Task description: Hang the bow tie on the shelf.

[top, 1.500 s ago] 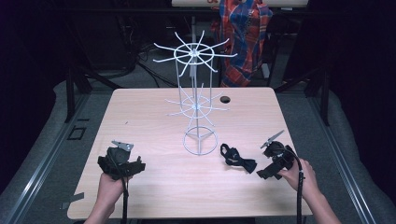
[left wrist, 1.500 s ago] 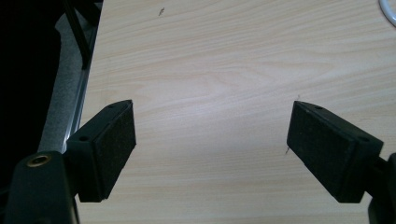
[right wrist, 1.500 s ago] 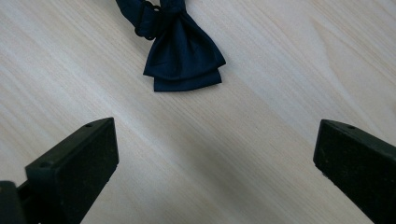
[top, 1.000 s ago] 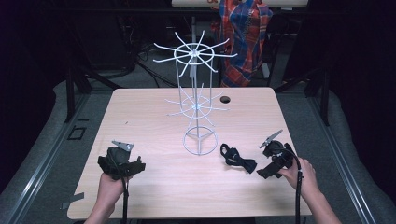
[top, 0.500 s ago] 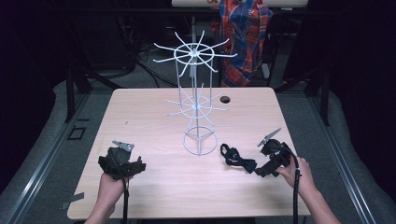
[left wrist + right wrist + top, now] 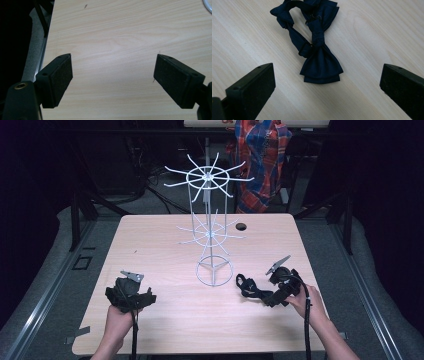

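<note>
While the bow tie (image 6: pixel 319 50) lies flat on the surface (image 6: pixel 165 320) near the rack (image 6: pixel 212 227), the right gripper (image 6: pixel 267 295) is spread wide just beside it, holding nothing. The left gripper (image 6: pixel 131 295) gapes too. Nothing is grabbed or hung yet.

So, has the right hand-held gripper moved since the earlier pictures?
Yes. The right hand-held gripper moved left, closer to the bow tie and the wire rack's base ring.
</note>
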Demonstrator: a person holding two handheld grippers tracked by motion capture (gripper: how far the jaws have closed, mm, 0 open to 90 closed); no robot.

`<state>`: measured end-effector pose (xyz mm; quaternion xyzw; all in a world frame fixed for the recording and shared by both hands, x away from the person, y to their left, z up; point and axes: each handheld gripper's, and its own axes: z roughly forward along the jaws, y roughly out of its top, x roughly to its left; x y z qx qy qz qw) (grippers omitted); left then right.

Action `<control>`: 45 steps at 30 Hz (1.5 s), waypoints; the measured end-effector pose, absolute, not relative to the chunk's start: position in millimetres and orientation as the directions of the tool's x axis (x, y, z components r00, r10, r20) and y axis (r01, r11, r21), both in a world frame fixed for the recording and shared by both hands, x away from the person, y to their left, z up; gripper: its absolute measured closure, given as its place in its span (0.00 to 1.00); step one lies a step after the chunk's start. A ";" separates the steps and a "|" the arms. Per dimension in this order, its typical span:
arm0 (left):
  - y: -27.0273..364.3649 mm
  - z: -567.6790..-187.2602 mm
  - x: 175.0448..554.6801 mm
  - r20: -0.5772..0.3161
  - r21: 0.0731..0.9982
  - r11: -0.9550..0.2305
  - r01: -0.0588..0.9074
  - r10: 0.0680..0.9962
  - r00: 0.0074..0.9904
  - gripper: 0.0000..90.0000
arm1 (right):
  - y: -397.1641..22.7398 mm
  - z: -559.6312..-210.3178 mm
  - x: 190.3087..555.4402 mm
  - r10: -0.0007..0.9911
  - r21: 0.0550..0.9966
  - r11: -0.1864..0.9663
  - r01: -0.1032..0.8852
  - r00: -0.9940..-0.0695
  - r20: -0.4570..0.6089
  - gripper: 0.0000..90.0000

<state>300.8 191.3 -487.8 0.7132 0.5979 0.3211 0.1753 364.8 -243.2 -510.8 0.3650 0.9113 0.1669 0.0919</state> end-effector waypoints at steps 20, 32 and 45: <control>190.9 -488.8 301.5 0.248 0.632 -0.222 0.742 0.966 0.077 0.17 | -224.8 -521.1 368.7 0.676 0.348 0.698 0.625 -0.736 -0.034 0.07; 191.0 -488.9 301.4 0.249 0.633 -0.222 0.742 0.965 0.076 0.17 | -213.6 -529.7 375.8 0.679 0.343 0.698 0.629 -0.733 -0.038 0.43; 191.7 -488.4 301.0 0.250 0.632 -0.222 0.742 0.965 0.076 0.17 | -204.8 -539.7 374.4 0.666 0.294 0.728 0.620 -0.742 -0.083 0.69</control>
